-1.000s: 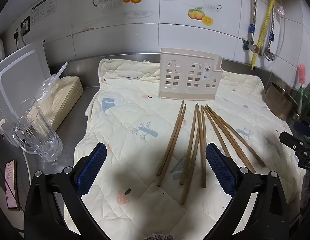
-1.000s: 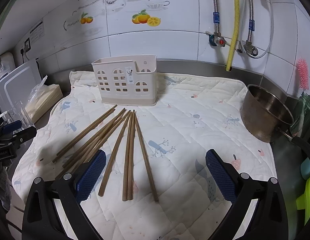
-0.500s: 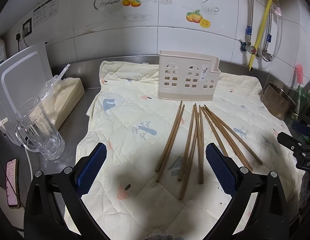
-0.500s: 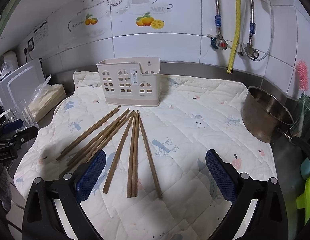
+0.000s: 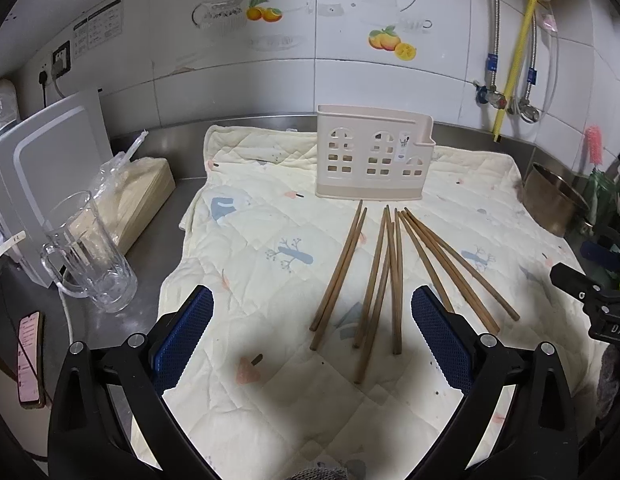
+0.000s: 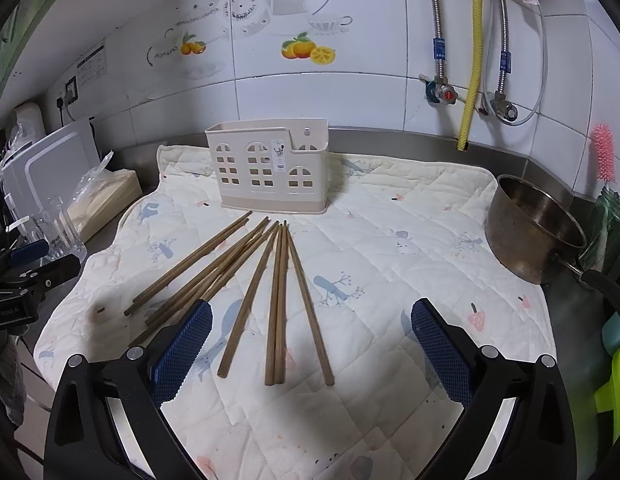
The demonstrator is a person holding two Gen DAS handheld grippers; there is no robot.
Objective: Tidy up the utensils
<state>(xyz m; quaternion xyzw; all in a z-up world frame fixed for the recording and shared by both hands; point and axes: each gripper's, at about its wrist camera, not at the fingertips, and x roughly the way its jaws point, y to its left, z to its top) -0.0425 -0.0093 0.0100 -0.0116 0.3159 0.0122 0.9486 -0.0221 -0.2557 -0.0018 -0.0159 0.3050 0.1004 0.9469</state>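
Your wooden chopsticks (image 5: 394, 272) lie fanned out on the quilted mat (image 5: 270, 216), tips near the beige utensil holder (image 5: 372, 158) standing behind them. Your left gripper (image 5: 312, 334) and right gripper (image 6: 310, 344) hover above, fingers spread, holding nothing.

The right hand-held gripper (image 6: 310, 344) hangs above a quilted mat (image 6: 390, 248) with its blue-padded fingers (image 6: 182, 350) spread wide and nothing between them. Brown chopsticks (image 6: 280, 300) lie fanned out on the mat, their far ends gathered near a cream utensil holder (image 6: 270, 170) that stands upright at the back. A metal pot (image 6: 534, 228) sits at the mat's right edge on the steel worktop (image 6: 390, 140). At the left edge, part of the left hand-held gripper (image 6: 34, 280) shows near a glass mug (image 6: 58, 232).
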